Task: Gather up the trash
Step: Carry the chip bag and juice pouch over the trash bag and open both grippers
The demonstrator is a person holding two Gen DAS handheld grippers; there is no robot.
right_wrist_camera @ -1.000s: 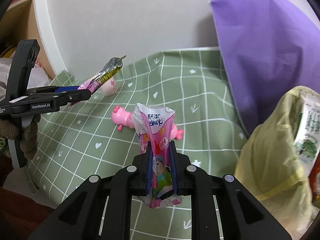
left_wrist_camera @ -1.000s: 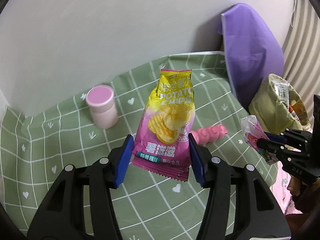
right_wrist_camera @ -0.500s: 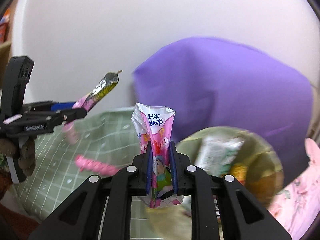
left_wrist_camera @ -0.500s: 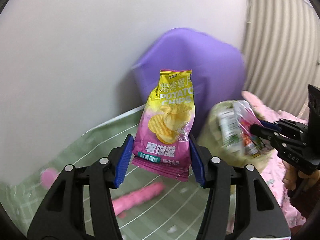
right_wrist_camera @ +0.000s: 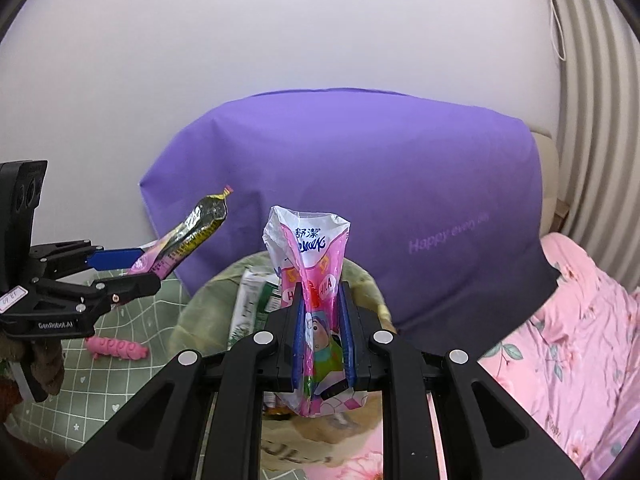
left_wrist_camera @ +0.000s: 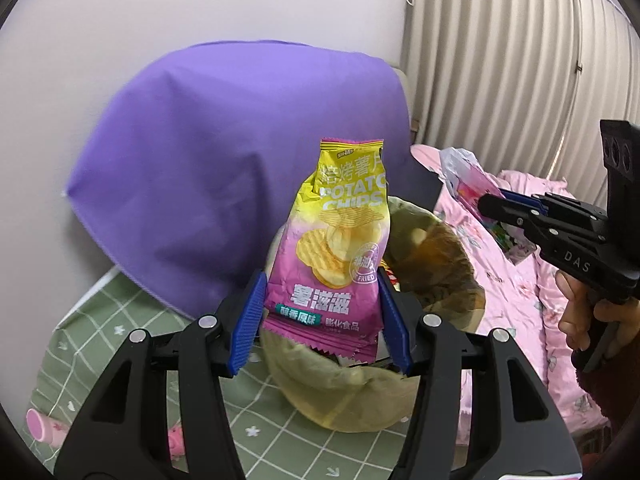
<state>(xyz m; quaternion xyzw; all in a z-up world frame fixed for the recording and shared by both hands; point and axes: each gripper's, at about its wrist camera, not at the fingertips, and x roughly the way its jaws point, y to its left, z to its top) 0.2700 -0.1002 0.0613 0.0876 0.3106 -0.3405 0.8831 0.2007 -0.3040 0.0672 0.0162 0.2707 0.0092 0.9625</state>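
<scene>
My left gripper is shut on a yellow and pink potato chips bag, held upright just over the open mouth of an olive-yellow trash bag. In the right wrist view that same chips bag shows edge-on at the left, in the left gripper. My right gripper is shut on a pink and white tissue pack wrapper, above the trash bag, which holds other wrappers. From the left wrist view the right gripper sits at the right with that wrapper.
A large purple bag leans against the white wall behind the trash bag. A pink floral blanket lies to the right. On the green checked cloth lie a pink caterpillar toy and a pink bottle.
Both grippers swung right and rose, from over the green cloth to above the trash bag, each keeping its wrapper. The pink bottle and toy slid to the lower left.
</scene>
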